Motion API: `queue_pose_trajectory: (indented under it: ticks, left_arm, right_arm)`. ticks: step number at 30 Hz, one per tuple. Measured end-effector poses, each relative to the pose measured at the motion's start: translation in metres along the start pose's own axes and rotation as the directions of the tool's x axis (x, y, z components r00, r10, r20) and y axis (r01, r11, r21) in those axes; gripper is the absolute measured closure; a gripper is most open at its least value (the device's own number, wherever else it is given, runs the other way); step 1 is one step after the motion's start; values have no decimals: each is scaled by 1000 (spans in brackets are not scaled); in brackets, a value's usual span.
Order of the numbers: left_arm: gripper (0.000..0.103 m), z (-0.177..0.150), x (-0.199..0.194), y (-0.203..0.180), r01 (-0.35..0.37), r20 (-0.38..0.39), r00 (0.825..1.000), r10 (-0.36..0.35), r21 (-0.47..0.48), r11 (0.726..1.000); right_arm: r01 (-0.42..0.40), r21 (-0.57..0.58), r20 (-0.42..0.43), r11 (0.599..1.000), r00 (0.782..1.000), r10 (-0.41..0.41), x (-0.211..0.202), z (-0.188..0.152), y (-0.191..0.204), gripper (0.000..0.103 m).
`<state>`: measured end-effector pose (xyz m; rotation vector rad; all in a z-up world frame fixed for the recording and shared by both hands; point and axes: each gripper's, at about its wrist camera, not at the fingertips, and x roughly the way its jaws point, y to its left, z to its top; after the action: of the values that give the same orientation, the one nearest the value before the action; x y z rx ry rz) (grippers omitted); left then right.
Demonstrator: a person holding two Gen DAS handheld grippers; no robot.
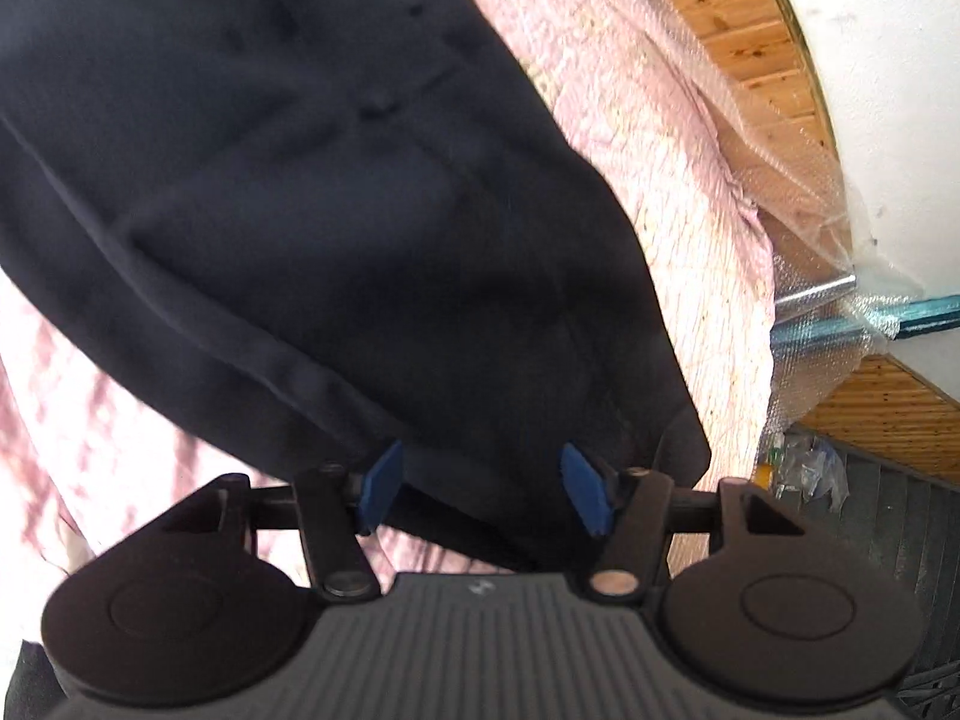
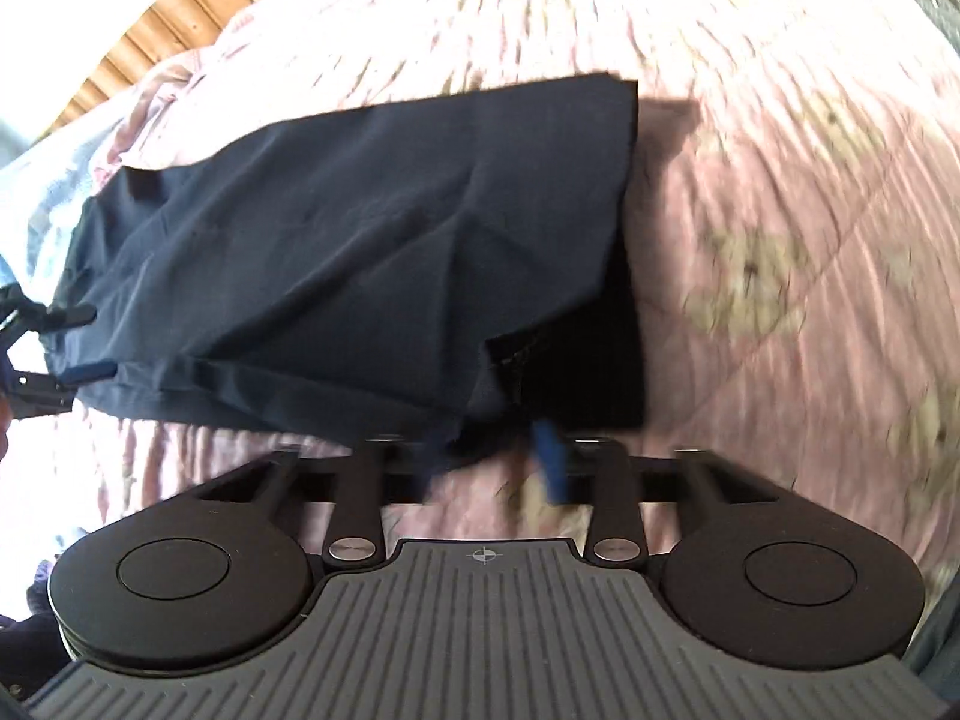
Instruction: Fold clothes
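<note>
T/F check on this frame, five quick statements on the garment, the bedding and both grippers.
1. The garment is dark navy. True.
2. It lies on a bare wooden table. False: it lies on a pink quilted bedspread.
3. The left gripper has its blue pads clamped together. False: the jaws stand apart, with the garment's edge between them and not pinched.
4. Wood panelling shows beyond the bed in the left wrist view. True.
5. The right gripper is lifting the garment clear of the bed. False: the cloth lies spread on the bedspread, and its near edge drapes over one finger; that view is blurred there.
</note>
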<state>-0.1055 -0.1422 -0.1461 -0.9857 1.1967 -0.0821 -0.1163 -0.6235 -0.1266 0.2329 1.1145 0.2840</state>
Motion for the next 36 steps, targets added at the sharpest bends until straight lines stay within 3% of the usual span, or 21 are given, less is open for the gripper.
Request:
queue_pose_trajectory:
  ticks: [2,3,4,5,7,9,11,12,16,19,23,24,26,28,30,36]
  left_arm:
    - [43,-8,8,0,-16,-17,1000,16,-12,1000]
    - [43,-10,11,-1,-24,-17,1000,24,-22,999]
    - [43,-10,10,-1,-19,3,1000,20,-34,999]
    - [43,-11,4,0,-7,35,999,8,-44,999]
    - [43,-13,-7,1,20,101,995,-13,-64,998]
    - [41,-16,-19,10,45,151,988,-32,-79,996]
    - [40,-18,-26,22,55,182,983,-36,-103,993]
    - [40,-19,-23,29,40,175,984,-18,-127,991]
    - [44,-19,-2,51,29,191,982,10,-200,979]
    - [43,-21,3,54,60,218,976,-5,-245,968]
    - [45,-22,4,51,52,211,978,-3,-225,973]
    - [47,-22,5,51,51,209,978,-4,-220,974]
    - [79,-24,7,51,34,201,980,9,-209,977]
    - [90,-27,11,49,18,188,982,19,-196,980]
    - [90,-29,17,47,25,189,982,13,-193,981]
    - [88,-27,32,32,46,210,978,-7,-182,982]
  right_arm:
    - [-50,29,-11,998,999,51,22,21,-8,55]
    - [-81,45,-26,996,996,82,30,27,-13,88]
    - [-85,35,-21,996,996,86,34,37,-11,103]
    - [-81,16,-10,997,997,81,37,48,-9,103]
    - [-146,-88,139,985,978,157,-10,69,8,103]
    - [-199,-209,289,958,923,255,-62,91,26,103]
    - [-235,-316,370,919,862,347,-101,86,27,103]
    - [-245,-341,378,908,849,371,-105,79,20,103]
    - [-173,-290,199,941,951,236,-28,42,-22,103]
    - [-150,-270,84,951,980,178,17,22,-35,103]
    - [-152,-220,57,963,984,169,28,15,-44,99]
    - [-158,-201,50,967,984,172,30,16,-47,88]
    - [-179,-154,40,972,982,187,33,19,-53,72]
    - [-217,-94,70,972,972,223,30,28,-61,60]
    - [-236,-24,118,972,964,237,29,41,-70,54]
    - [-88,61,176,994,982,76,59,96,-78,54]
